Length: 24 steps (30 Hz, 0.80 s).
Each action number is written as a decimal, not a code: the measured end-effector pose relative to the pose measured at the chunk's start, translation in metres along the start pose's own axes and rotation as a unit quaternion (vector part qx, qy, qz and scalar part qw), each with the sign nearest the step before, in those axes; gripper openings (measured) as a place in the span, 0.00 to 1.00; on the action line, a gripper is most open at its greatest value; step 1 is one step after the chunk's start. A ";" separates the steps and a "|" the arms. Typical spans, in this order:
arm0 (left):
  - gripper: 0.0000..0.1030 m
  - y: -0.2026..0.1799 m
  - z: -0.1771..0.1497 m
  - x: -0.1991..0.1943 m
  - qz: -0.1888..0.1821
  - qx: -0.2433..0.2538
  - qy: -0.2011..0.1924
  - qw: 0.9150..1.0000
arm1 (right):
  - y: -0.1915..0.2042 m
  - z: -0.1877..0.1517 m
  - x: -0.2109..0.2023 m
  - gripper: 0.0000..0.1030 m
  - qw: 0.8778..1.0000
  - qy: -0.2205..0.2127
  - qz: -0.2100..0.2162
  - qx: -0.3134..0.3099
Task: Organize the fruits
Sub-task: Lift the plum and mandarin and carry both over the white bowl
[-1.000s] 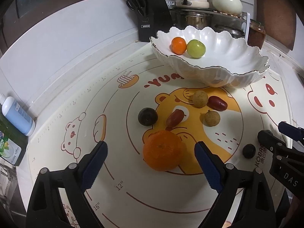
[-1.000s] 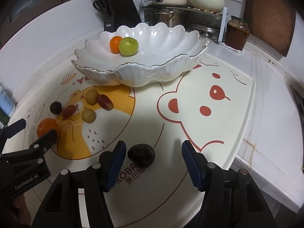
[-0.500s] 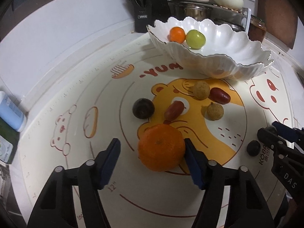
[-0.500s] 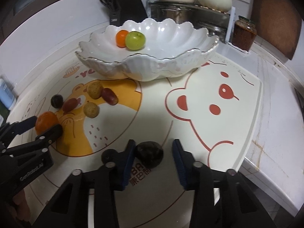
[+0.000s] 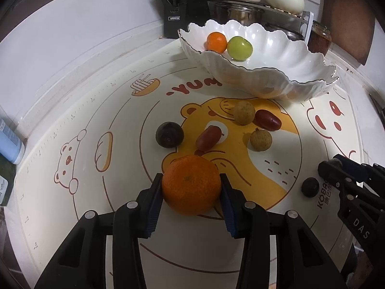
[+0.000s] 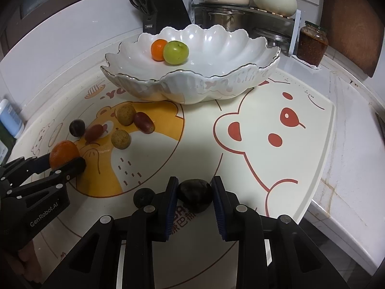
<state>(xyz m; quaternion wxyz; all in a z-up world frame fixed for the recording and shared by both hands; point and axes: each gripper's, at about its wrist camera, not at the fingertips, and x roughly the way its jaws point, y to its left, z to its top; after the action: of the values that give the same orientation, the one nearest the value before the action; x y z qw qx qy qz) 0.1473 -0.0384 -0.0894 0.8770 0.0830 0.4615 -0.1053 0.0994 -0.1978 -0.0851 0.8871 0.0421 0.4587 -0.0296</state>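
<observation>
My left gripper (image 5: 191, 191) is shut on a large orange (image 5: 191, 184) that rests on the bear-print mat (image 5: 115, 110). My right gripper (image 6: 195, 196) is shut on a dark wrinkled fruit (image 6: 195, 195) near the mat's front edge. A small dark round fruit (image 6: 144, 197) lies just left of it. On the mat lie a dark plum (image 5: 169, 134), two red oblong fruits (image 5: 208, 137) (image 5: 268, 120) and two tan longans (image 5: 243, 112) (image 5: 261, 139). The white scalloped bowl (image 6: 216, 48) holds a small orange (image 6: 158, 49) and a green fruit (image 6: 175, 52).
A black knife block (image 6: 163, 4) and a rack of pots (image 6: 240, 12) stand behind the bowl. A jar of red paste (image 6: 312, 45) stands at the right. A blue-white bottle (image 5: 10, 142) stands at the mat's left. The counter edge drops off at the right.
Both grippers moved forward and closed: the left onto the large orange, the right onto the dark wrinkled fruit. The other fruits have not moved.
</observation>
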 end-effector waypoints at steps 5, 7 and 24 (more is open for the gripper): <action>0.42 -0.001 0.001 -0.005 -0.004 0.000 -0.003 1.000 | -0.002 0.002 -0.004 0.28 1.000 -0.006 0.001 0.002; 0.42 -0.002 0.003 -0.007 -0.004 0.001 -0.006 1.000 | -0.002 0.003 -0.005 0.28 1.000 -0.007 0.001 0.003; 0.42 -0.012 0.024 -0.027 -0.014 0.013 -0.036 0.999 | -0.016 0.016 -0.023 0.28 0.999 -0.034 -0.008 0.020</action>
<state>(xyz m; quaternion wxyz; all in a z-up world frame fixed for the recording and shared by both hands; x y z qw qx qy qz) 0.1481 -0.0532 -0.0546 0.8903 0.0838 0.4295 -0.1259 0.0977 -0.2150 -0.0580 0.9009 0.0556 0.4277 -0.0475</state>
